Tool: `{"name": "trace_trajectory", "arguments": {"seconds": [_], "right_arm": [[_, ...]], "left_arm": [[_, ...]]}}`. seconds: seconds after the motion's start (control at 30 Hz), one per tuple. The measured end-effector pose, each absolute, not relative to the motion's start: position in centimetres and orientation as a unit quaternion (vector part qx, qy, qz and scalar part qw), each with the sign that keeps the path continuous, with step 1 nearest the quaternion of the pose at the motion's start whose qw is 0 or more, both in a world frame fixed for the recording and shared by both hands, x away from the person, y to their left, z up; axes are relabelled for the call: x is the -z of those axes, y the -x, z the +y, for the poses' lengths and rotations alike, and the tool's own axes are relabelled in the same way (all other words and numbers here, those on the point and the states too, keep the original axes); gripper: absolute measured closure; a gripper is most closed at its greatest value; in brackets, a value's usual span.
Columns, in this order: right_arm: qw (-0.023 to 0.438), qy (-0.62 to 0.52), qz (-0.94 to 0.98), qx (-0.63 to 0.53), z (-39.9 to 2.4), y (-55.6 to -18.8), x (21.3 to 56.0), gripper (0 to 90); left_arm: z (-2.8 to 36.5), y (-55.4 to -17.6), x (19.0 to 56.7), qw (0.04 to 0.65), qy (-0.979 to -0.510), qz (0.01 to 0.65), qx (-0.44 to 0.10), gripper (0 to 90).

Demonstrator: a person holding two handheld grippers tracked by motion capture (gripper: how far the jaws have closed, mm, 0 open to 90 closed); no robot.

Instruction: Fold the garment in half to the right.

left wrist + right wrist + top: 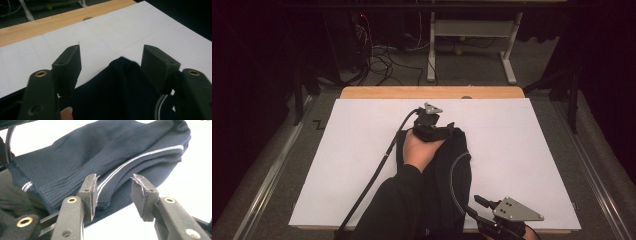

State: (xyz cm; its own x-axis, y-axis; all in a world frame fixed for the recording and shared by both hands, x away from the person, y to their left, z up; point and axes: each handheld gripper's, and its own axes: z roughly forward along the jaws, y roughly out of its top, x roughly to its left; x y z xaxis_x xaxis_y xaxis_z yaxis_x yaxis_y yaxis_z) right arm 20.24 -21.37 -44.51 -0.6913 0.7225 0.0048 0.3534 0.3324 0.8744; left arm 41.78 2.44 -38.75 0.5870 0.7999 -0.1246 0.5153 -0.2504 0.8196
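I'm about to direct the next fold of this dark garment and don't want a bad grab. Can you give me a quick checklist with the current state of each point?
1. Left gripper released: ok, jaws apart, dark garment lying between them untouched.
2. Right gripper released: ok, jaws open at the ribbed hem.
3. Garment fully on the white sheet: cannot tell, its near end is hidden by the sleeve.
4. Garment lying flat: not ok, it is bunched and folded.
5. White stripe visible as a guide: ok.

White sheet [522, 160] bare all round, dark garment [454, 165] mid-table
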Motion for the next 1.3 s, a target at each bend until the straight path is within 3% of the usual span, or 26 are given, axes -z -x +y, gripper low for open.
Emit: {"name": "trace_trajectory", "arguments": {"seconds": [0.3, 0.43, 0.53, 0.8, 0.9, 1.07, 1.2, 1.3], "right_arm": [[0.195, -0.328, 0.795, -0.471, -19.6, -21.5, 43.7, 58.6], [0.197, -0.321, 0.805, -0.459, -17.6, -23.1, 43.5, 57.0], [0.2, -0.314, 0.817, -0.441, -15.5, -24.8, 43.4, 54.6], [0.213, -0.316, 0.845, -0.375, -10.7, -29.3, 43.7, 44.4], [0.219, -0.322, 0.855, -0.344, -9.7, -30.5, 44.2, 49.2], [0.218, -0.326, 0.867, -0.308, -9.1, -31.4, 44.9, 66.1], [0.229, -0.328, 0.863, -0.309, -9.1, -31.5, 44.8, 87.3], [0.238, -0.326, 0.854, -0.328, -9.7, -31.2, 44.4, 88.7]], "left_arm": [[9.7, -38.1, 40.5, 0.46, -0.764, 0.421, -0.164, 12.7], [13.0, -36.0, 42.0, 0.473, -0.756, 0.422, -0.166, 8.3], [15.3, -34.7, 42.9, 0.474, -0.751, 0.428, -0.166, 0.0], [20.8, -30.4, 44.7, 0.471, -0.755, 0.421, -0.176, 0.0], [22.5, -29.0, 45.4, 0.462, -0.758, 0.421, -0.188, 0.0], [24.3, -28.1, 46.2, 0.467, -0.75, 0.424, -0.198, 0.0], [24.5, -28.2, 46.6, 0.472, -0.747, 0.426, -0.193, 0.0], [24.5, -28.3, 46.8, 0.472, -0.746, 0.429, -0.19, 0.0]]}}
